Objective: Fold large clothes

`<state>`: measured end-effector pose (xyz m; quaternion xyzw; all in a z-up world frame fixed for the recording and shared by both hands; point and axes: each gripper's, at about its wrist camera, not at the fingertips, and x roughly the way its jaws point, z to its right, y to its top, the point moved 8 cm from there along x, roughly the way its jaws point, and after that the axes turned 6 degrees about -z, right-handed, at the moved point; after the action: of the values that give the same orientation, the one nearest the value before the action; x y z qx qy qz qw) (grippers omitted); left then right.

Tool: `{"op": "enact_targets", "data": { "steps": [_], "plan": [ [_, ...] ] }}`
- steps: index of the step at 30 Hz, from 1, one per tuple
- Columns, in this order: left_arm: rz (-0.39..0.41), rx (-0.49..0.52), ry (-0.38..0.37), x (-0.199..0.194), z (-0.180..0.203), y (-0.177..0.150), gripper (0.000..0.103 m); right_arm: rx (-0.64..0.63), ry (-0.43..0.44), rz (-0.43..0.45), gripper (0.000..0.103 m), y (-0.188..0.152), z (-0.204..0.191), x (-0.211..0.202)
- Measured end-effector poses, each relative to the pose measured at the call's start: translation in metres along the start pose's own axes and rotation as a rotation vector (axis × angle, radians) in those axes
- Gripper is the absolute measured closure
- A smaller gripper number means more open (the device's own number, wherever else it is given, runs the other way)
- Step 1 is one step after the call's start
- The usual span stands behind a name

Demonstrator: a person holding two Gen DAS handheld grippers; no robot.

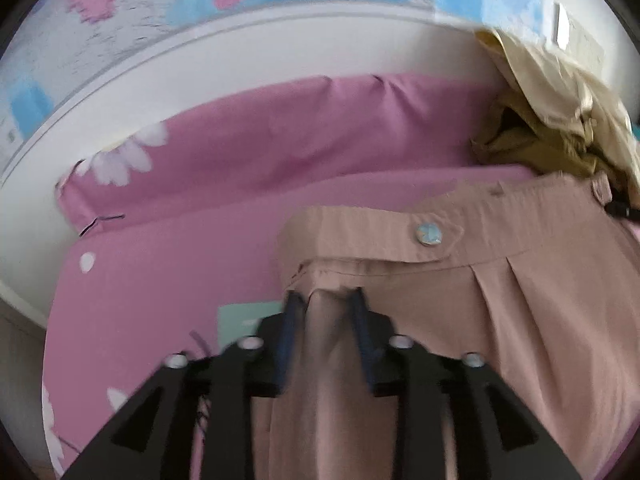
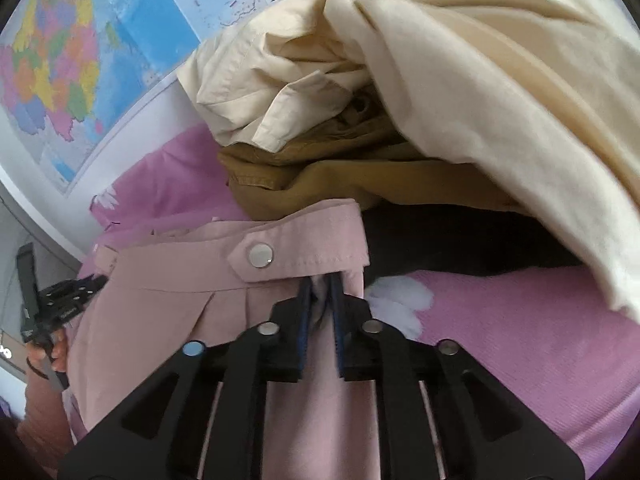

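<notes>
Pink trousers [image 1: 500, 280] waistband edge between both slightly parted hand-held grippers, grip seemingly loosened.

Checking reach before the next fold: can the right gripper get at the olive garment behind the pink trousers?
Probably yes: the olive garment lies just beyond the waistband ahead of the right gripper, though the cream garment covers much of it.

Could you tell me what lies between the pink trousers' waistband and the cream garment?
A mustard-brown garment lies between the waistband and the cream garment, in the right wrist view.

dusty-pink trousers [image 1: 500, 300], daisy-print pink bedsheet [image 1: 180, 260], cream garment [image 2: 460, 80], mustard garment [image 2: 340, 176], multicoloured map [image 2: 60, 72]
</notes>
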<state>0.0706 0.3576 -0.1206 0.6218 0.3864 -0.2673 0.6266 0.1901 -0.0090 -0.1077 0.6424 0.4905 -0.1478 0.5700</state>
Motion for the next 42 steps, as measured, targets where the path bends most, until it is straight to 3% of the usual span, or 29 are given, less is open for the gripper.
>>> {"op": "enact_targets", "data": {
  "steps": [2, 3, 5, 7, 9, 11, 13, 16, 18, 19, 23, 26, 30, 33, 37, 42],
  "plan": [
    [0.028, -0.032, 0.006, -0.017, -0.009, -0.005, 0.064, -0.017, -0.017, 0.022, 0.06, -0.004, -0.002, -0.014],
    [0.035, -0.039, 0.007, -0.022, -0.012, -0.007, 0.063, -0.038, -0.049, 0.053, 0.056, -0.007, -0.005, -0.027],
    [0.044, -0.055, -0.012, -0.037, -0.015, -0.019, 0.06, -0.078, -0.064, 0.09, 0.056, -0.013, -0.013, -0.045],
    [0.061, -0.032, -0.016, -0.047, -0.011, -0.027, 0.06, -0.15, -0.022, 0.108, 0.056, -0.026, -0.034, -0.058],
    [0.072, 0.007, -0.037, -0.055, -0.001, -0.037, 0.058, -0.233, -0.01, 0.067, 0.058, -0.042, -0.054, -0.052],
    [0.048, 0.015, -0.046, -0.047, 0.005, -0.045, 0.057, -0.283, -0.053, 0.003, 0.06, -0.053, -0.061, -0.03],
    [0.013, 0.0, -0.044, -0.031, 0.001, -0.047, 0.054, -0.19, -0.039, -0.063, 0.063, -0.055, -0.045, -0.002],
    [-0.009, -0.058, -0.028, -0.01, -0.01, -0.05, 0.046, -0.102, 0.007, -0.066, 0.068, -0.054, -0.034, 0.004],
    [0.003, -0.076, 0.018, -0.018, -0.015, -0.051, 0.044, -0.074, 0.022, -0.063, 0.063, -0.057, -0.036, -0.011],
    [0.028, -0.08, 0.015, -0.031, -0.016, -0.053, 0.044, -0.063, 0.052, -0.054, 0.054, -0.06, -0.038, -0.021],
    [0.126, -0.106, -0.122, -0.083, -0.018, -0.074, 0.044, -0.004, 0.223, -0.019, 0.034, -0.089, -0.047, -0.079],
    [0.138, -0.078, -0.224, -0.109, -0.009, -0.107, 0.044, 0.08, 0.321, -0.041, 0.032, -0.124, -0.04, -0.107],
    [0.089, -0.055, -0.403, -0.122, 0.011, -0.149, 0.041, 0.217, 0.414, -0.12, 0.032, -0.164, -0.031, -0.106],
    [0.016, -0.061, -0.492, -0.114, 0.033, -0.173, 0.041, 0.268, 0.427, -0.157, 0.032, -0.182, -0.031, -0.099],
    [-0.057, -0.122, -0.566, -0.091, 0.047, -0.179, 0.041, 0.317, 0.447, -0.173, 0.032, -0.186, -0.035, -0.088],
    [-0.041, -0.19, -0.602, -0.081, 0.055, -0.167, 0.03, 0.345, 0.427, -0.127, 0.028, -0.173, -0.042, -0.078]
  ]
}}
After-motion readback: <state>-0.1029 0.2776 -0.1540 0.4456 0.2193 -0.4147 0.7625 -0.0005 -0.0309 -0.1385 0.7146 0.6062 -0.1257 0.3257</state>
